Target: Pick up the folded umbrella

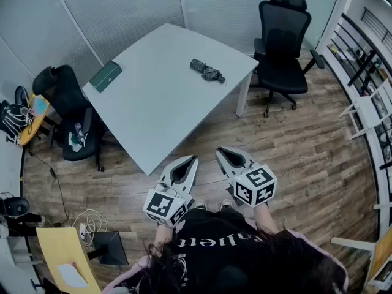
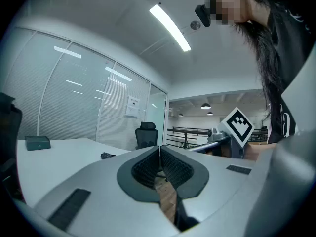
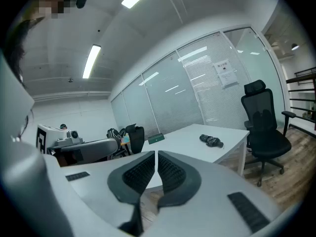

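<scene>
A dark folded umbrella (image 1: 207, 71) lies on the white table (image 1: 159, 97) near its far right corner; it shows small in the right gripper view (image 3: 211, 141) and the left gripper view (image 2: 107, 155). Both grippers hang close to the person's body, well short of the table and above the wooden floor. My left gripper (image 1: 190, 159) is shut with nothing between its jaws. My right gripper (image 1: 219, 152) is shut and empty as well. In each gripper view the ribbed pads meet at the tips (image 2: 159, 147) (image 3: 155, 153).
A dark green flat box (image 1: 106, 76) lies at the table's left corner. A black office chair (image 1: 280, 45) stands right of the table, another (image 1: 70, 112) at its left with bags beside it. A railing (image 1: 361, 60) runs along the right. Yellow furniture and cables sit at lower left.
</scene>
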`<state>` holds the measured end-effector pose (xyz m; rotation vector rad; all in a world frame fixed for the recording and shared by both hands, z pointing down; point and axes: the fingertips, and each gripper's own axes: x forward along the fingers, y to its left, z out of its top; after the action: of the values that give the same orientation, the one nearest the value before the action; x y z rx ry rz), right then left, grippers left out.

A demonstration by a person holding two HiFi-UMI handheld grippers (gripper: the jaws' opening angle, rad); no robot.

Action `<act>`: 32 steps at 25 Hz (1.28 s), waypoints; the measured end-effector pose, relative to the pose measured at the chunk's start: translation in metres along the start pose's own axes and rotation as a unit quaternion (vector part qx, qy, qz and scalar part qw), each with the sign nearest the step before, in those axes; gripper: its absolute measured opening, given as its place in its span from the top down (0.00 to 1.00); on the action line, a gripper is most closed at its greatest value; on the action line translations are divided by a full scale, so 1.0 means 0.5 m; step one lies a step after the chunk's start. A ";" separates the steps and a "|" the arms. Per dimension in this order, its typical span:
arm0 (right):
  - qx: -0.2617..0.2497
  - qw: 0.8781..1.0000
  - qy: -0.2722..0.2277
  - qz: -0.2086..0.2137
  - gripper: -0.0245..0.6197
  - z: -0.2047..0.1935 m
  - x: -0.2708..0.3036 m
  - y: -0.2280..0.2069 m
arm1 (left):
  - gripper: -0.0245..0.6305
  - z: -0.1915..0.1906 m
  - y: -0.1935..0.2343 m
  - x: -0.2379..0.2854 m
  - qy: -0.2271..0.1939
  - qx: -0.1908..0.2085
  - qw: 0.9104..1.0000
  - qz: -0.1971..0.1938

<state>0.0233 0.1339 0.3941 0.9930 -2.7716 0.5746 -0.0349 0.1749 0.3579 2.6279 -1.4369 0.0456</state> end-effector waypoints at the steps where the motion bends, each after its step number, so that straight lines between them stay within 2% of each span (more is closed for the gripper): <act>1: 0.001 1.000 0.001 0.002 0.91 -0.002 -0.002 0.002 | 0.93 0.000 -0.003 0.000 0.001 0.000 1.000 0.001; 16: 0.003 1.000 -0.013 0.009 0.91 -0.003 -0.044 -0.034 | 0.93 0.004 -0.041 0.036 0.001 0.008 1.000 0.011; 22: -0.003 1.000 0.000 0.013 0.91 -0.026 -0.072 -0.068 | 0.93 0.000 -0.076 0.074 -0.007 0.006 1.000 0.009; 32: 0.008 1.000 0.003 0.008 0.91 -0.045 -0.097 -0.124 | 0.93 -0.025 -0.120 0.112 0.014 0.004 1.000 0.002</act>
<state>0.1003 0.1274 0.4209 0.9710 -2.7769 0.6007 0.0465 0.1617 0.3691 2.6209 -1.4370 0.0878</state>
